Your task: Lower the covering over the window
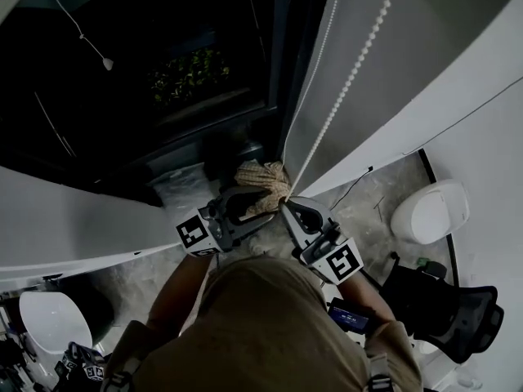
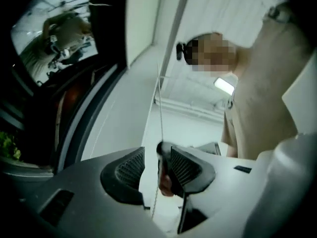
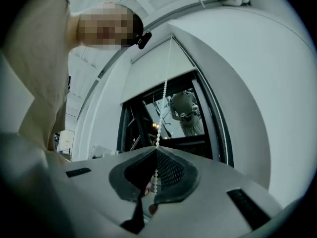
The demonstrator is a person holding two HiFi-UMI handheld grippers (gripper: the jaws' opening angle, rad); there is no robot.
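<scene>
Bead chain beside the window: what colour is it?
The bead chain is white, clearest in the head view.

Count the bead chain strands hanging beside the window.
2. One strand runs between the left gripper's open jaws; the other strand is pinched in the right gripper.

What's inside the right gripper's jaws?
A white bead chain, pinched in the right gripper. Further down, the chain is covered by the gripper's own body.
</scene>
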